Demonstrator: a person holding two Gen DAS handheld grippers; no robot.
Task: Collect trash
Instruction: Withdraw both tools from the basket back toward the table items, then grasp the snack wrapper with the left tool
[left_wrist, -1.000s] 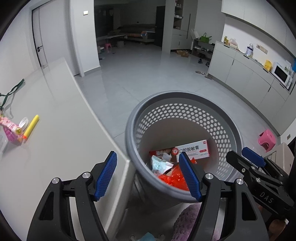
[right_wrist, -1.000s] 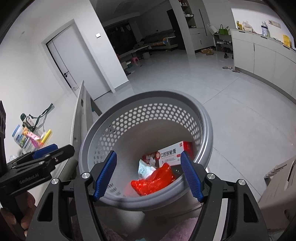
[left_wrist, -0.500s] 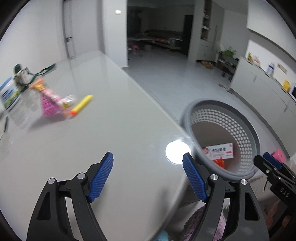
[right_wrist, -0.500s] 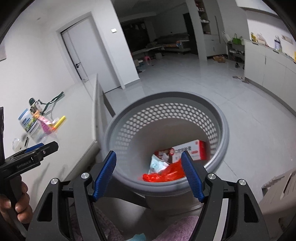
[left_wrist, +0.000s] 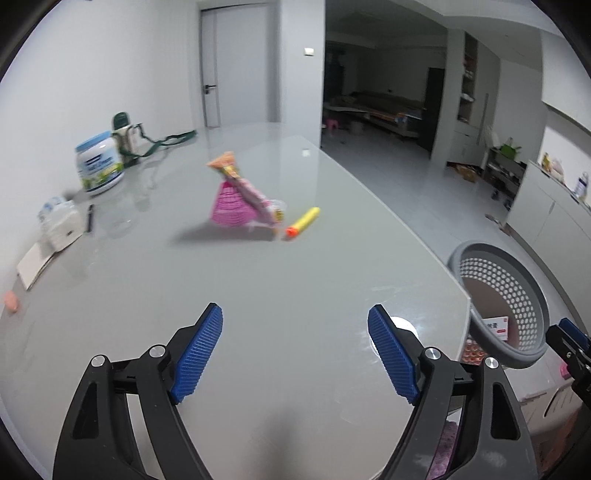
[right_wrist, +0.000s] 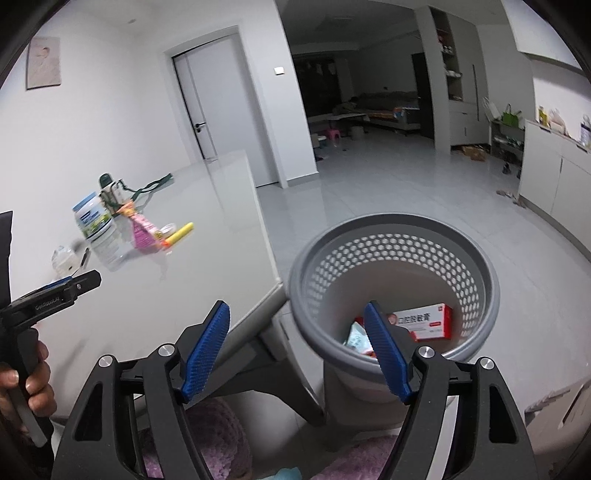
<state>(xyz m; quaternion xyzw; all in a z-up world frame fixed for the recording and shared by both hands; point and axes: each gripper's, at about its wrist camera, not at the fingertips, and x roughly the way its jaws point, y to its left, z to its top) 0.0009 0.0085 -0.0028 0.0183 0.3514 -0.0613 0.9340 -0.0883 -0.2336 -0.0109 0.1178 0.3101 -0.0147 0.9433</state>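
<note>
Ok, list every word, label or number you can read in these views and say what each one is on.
"GenRobot.AI": side of the left gripper, seen from the right wrist.
"口腔脱敏膏": red and white box in the grey basket; the last characters are uncertain and its smaller print is too small.
White tub on the table: label blurred, unreadable.
Pink snack bag: print blurred, unreadable.

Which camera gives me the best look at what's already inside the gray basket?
The right wrist view: it looks down into the basket, showing the red-and-white box and a pale wrapper. The left wrist view catches the basket only at its right edge, with just part of the box visible.
</note>
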